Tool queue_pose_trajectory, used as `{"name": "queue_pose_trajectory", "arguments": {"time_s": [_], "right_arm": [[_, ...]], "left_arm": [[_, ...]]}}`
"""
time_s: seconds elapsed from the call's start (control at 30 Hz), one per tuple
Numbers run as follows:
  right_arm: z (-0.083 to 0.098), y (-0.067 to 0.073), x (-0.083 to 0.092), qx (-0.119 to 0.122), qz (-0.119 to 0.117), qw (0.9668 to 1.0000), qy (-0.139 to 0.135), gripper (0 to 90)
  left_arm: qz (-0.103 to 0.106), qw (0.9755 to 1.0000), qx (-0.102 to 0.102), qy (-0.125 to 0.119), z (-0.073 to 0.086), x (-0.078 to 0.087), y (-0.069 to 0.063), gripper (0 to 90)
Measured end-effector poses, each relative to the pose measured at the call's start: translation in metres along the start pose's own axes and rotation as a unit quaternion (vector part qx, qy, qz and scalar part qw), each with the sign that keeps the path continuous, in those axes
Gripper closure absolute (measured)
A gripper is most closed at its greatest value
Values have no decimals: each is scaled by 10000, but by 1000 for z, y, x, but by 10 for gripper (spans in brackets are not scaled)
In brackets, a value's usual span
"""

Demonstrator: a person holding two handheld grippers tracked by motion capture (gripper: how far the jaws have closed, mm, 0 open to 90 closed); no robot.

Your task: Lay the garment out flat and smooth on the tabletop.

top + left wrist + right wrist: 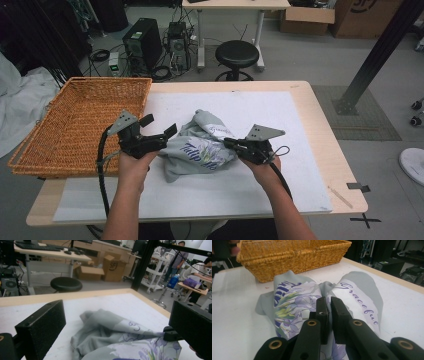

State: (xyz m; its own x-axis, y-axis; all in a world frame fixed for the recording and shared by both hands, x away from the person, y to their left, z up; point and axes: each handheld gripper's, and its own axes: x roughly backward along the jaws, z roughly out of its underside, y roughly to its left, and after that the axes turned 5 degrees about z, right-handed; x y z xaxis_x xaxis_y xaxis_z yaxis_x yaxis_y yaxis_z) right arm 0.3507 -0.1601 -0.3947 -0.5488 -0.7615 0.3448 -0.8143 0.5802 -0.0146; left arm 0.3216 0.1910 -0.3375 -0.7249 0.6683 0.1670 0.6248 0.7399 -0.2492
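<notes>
Pale wooden table (320, 125) with rounded corners, topped by a white, slightly scuffed mat (260, 110). Grey concrete floor beyond, strewn with cables; a round black stool (236, 54) and a dark computer tower (142, 42) past the far edge of the table, brown cardboard boxes (306, 19) farther back. A black diagonal metal strut (380, 50) off to the right of the table.

At the middle of the mat, a crumpled grey garment (200, 147): soft, thin fabric in loose folds, printed with purple and yellow flowers and curly purple lettering on white panels. Just left of the garment, overhanging the left edge of the table, a rectangular wicker basket (80, 120), orange-brown, coarsely woven, with a thick braided rim.

Left gripper (160, 127), matte black with blocky square jaws, held between basket and garment, jaws spread wide apart with nothing between them; the cloth lying beyond and below the gap. Right gripper (231, 143), at the right edge of the garment, clenched: jaws nearly together, narrow slit between the pads, pressed into a fold of the fabric; cannot tell for certain from the close view how much cloth sits pinched.
</notes>
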Motion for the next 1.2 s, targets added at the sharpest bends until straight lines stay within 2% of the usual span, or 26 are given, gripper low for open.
{"name": "queue_pose_trajectory", "arguments": {"time_s": [0.17, 0.2, 0.23, 0.27, 0.3, 0.4, 0.43, 0.47, 0.5, 0.57, 0.6, 0.63, 0.67, 0.7, 0.73, 0.77, 0.8, 0.87, 0.9, 0.93, 1.0, 1.03, 1.1, 1.13, 1.17, 1.2], "right_arm": [[13, 11, 17, -117, 138, 9998, 30, 851], [17, 13, 17, -147, 142, 9998, 79, 850], [17, 13, 17, -147, 142, 9998, 79, 850], [25, 15, 15, -211, 138, 9994, 244, 848], [25, 15, 15, -211, 138, 9994, 244, 848], [36, 19, 9, -187, 127, 9984, 521, 801], [36, 19, 9, -187, 127, 9984, 521, 801], [35, 17, 11, -188, 136, 9986, 485, 674], [33, 14, 13, -254, 144, 9988, 394, 621], [30, 9, 17, -327, 145, 9990, 274, 588], [21, -2, 24, -472, 196, 9987, -27, 517], [16, -8, 27, -518, 275, 9982, -114, 481], [10, -15, 28, -591, 382, 9974, -165, 440], [10, -15, 28, -591, 382, 9974, -165, 440], [1, -30, 28, -782, 566, 9950, -241, 405], [1, -30, 28, -782, 566, 9950, -241, 405], [-6, -44, 20, -934, 630, 9933, -244, 401], [-10, -58, 6, -1018, 657, 9926, -105, 400], [-10, -58, 6, -1018, 657, 9926, -105, 400], [-8, -70, -14, -1095, 635, 9918, 152, 401], [-6, -74, -21, -1136, 607, 9914, 234, 408], [0, -81, -36, -1257, 493, 9900, 399, 430], [3, -84, -42, -1258, 454, 9896, 520, 439], [13, -86, -55, -1439, 257, 9859, 816, 449], [16, -86, -59, -1514, 182, 9840, 916, 466], [16, -86, -59, -1514, 182, 9840, 916, 466]], "left_arm": [[139, 9997, -187, -118, 3, -1, -4, 16], [281, 9994, -169, -126, 5, -3, -3, 15], [281, 9994, -169, -126, 5, -3, -3, 12], [356, 9991, -174, -114, 7, -4, -3, 12], [460, 9987, -183, -104, 10, -6, -3, 12], [710, 9971, -268, -20, 19, -13, -1, 12], [710, 9971, -268, -20, 19, -13, -1, 12], [651, 9972, -339, 138, 22, -16, 0, 14], [584, 9974, -372, 221, 22, -18, 0, 26], [509, 9975, -380, 312, 23, -20, 1, 44], [490, 9977, -301, 362, 23, -23, 3, 61], [490, 9977, -301, 362, 23, -23, 3, 61], [519, 9978, -118, 393, 23, -25, 5, 61], [519, 9978, -118, 393, 23, -25, 5, 62], [519, 9983, -40, 280, 23, -25, 7, 62], [519, 9983, -40, 280, 23, -25, 7, 61], [528, 9983, -30, 244, 22, -26, 8, 62], [511, 9984, 4, 238, 21, -30, 9, 61], [511, 9984, 4, 238, 21, -30, 9, 62], [503, 9985, 21, 235, 21, -31, 9, 62], [538, 9983, 29, 226, 21, -31, 9, 61], [551, 9982, 27, 226, 21, -32, 9, 62], [537, 9983, 55, 241, 21, -33, 11, 62], [528, 9982, 103, 258, 21, -35, 14, 62], [528, 9982, 103, 258, 21, -35, 14, 62], [540, 9981, 139, 268, 22, -36, 15, 62]]}}
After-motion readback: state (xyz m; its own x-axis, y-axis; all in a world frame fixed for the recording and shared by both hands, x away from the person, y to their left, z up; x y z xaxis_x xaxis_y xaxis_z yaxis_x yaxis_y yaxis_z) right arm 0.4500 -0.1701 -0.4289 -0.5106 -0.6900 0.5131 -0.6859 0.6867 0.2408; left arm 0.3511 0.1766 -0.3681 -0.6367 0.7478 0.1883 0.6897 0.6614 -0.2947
